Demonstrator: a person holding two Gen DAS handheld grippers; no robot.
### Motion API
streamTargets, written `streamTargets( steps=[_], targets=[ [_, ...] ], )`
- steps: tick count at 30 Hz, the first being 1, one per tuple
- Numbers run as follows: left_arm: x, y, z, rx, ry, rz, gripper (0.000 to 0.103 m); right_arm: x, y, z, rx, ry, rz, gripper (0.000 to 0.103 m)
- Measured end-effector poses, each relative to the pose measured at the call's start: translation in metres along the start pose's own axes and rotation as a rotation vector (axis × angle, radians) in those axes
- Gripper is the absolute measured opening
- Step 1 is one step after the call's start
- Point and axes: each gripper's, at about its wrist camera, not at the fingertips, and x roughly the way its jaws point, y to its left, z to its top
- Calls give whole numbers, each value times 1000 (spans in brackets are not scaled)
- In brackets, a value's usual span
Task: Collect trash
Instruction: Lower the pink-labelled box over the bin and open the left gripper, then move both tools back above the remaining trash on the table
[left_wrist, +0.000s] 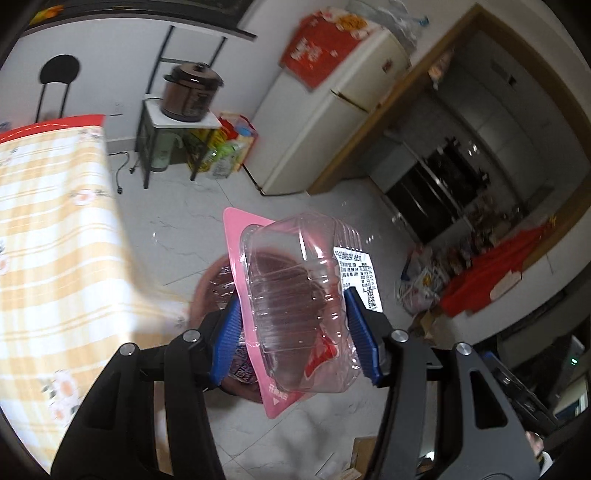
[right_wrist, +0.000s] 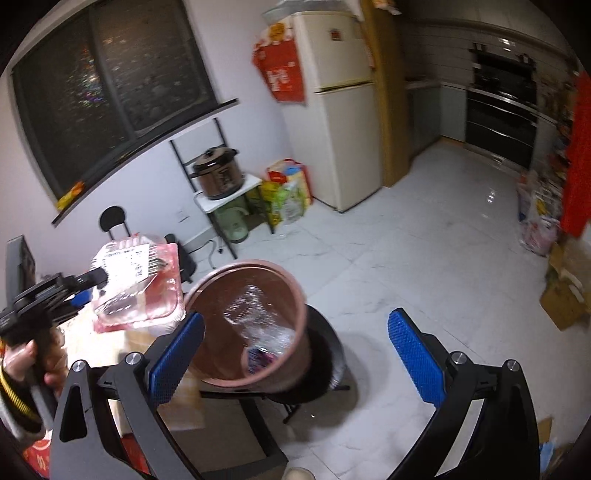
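Observation:
My left gripper (left_wrist: 293, 326) is shut on a clear plastic blister pack (left_wrist: 295, 299) with a pink card backing and a white label. It holds the pack in the air above a brown trash bin (left_wrist: 210, 284). In the right wrist view the bin (right_wrist: 251, 321) sits on a black chair, with a crumpled clear bottle (right_wrist: 258, 317) and a purple wrapper inside. The pack (right_wrist: 136, 280) hangs just left of the bin rim, held by the left gripper (right_wrist: 99, 280). My right gripper (right_wrist: 295, 345) is open and empty, close in front of the bin.
A table with a yellow checked cloth (left_wrist: 48, 229) is at the left. A rack with a brown cooker (right_wrist: 219, 177), bags and a cream fridge (right_wrist: 340, 110) stand along the far wall. Cardboard boxes (right_wrist: 565, 291) and bags lie at the right. White tiled floor lies between.

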Motion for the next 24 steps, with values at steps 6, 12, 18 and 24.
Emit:
streamTargets(
  steps=[6, 12, 18, 24],
  targets=[
    [57, -17, 4, 62, 64, -41, 66, -17, -36, -19, 76, 0, -63, 98],
    [68, -11, 6, 55, 51, 11, 87, -21, -46, -28, 108, 6, -89, 98],
    [18, 8, 1, 69, -12, 49, 97, -20, -26, -26, 75, 6, -47, 98],
    [-67, 36, -10, 89, -112, 201, 97, -12, 28, -13, -16, -8, 22, 98]
  ],
)
